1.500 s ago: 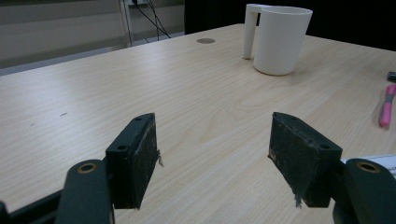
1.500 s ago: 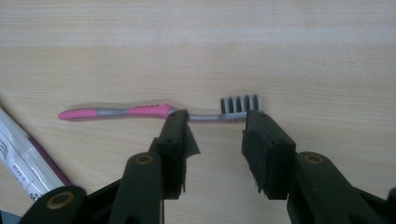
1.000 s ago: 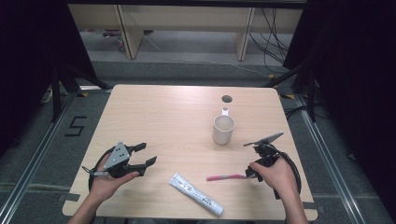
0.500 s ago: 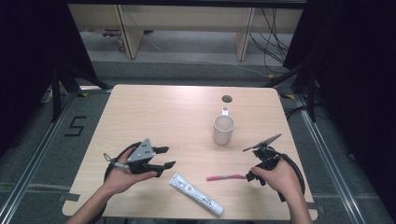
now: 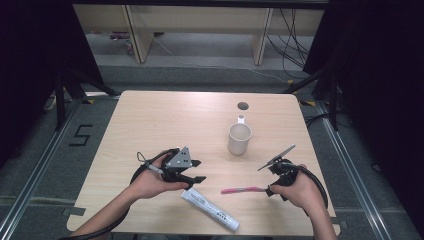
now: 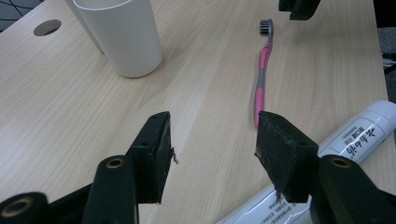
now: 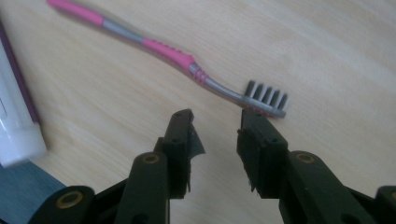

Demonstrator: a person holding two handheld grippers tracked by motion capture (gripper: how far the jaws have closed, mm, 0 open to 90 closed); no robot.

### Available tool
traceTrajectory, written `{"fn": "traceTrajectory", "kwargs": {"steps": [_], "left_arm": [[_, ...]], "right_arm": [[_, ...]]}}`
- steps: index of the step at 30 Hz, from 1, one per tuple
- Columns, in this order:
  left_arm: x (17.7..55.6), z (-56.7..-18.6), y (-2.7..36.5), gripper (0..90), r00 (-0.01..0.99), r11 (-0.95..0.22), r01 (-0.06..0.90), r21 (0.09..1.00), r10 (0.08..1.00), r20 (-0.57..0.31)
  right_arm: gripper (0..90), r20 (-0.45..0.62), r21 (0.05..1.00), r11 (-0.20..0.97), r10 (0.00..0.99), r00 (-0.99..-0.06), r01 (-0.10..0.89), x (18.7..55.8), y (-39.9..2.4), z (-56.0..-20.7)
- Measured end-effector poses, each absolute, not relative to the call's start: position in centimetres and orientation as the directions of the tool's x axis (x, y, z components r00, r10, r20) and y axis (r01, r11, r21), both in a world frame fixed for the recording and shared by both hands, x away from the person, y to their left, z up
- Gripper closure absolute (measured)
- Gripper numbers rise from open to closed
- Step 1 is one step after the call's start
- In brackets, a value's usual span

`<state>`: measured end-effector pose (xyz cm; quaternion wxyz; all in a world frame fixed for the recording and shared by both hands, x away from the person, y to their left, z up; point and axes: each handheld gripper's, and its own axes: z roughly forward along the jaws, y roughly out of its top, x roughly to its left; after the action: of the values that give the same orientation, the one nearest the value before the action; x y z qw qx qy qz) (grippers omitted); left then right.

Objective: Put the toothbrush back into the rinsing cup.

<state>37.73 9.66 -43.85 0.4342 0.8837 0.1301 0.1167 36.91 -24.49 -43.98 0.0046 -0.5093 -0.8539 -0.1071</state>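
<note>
Two grippers over a toothbrush and tube.
Right gripper [image 7: 215, 135], closing, empty, just short of the pink toothbrush [image 7: 168, 49]; left gripper [image 6: 212, 144], closing, empty beside the toothpaste tube [image 6: 355, 140].

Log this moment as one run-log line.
left gripper: open, closing, near toothpaste tube | right gripper: open, closing, at toothbrush head | cup: upright

Wooden table [image 5: 150, 120] carries white cup [image 5: 239, 139], pink toothbrush [image 5: 242, 190], toothpaste tube [image 5: 210, 210]

The 2 black jaws of the left gripper [image 6: 212, 144] are held apart above bare wood, having just been closing. A pink toothbrush [image 6: 262, 70] is seen ahead, a white tube [image 6: 345, 140] at right, a white cup [image 6: 123, 35] at upper left.
</note>
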Motion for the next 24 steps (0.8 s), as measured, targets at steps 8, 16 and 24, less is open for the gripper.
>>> {"fn": "traceTrajectory", "kwargs": {"steps": [8, 16, 24], "left_arm": [[37.7, -43.7, 10.6, 44.5, 0.933, -0.576, 0.130, 0.807, 0.347, 0.097], [37.7, -44.0, 11.0, 44.2, 0.933, -0.578, 0.133, 0.805, 0.347, 0.095], [37.7, -44.1, 11.6, 44.0, 0.927, -0.576, 0.139, 0.805, 0.361, 0.098]], "right_arm": [[56.9, -0.026, 0.229, 0.867, 0.459, -0.888, 0.442, 36.6, -22.8, -44.1], [67.3, -0.090, 0.060, 0.992, 0.117, -0.989, 0.112, 38.5, -20.8, -44.7], [69.9, -0.037, -0.023, 0.997, 0.073, -0.997, 0.074, 39.6, -18.8, -45.6]]}}
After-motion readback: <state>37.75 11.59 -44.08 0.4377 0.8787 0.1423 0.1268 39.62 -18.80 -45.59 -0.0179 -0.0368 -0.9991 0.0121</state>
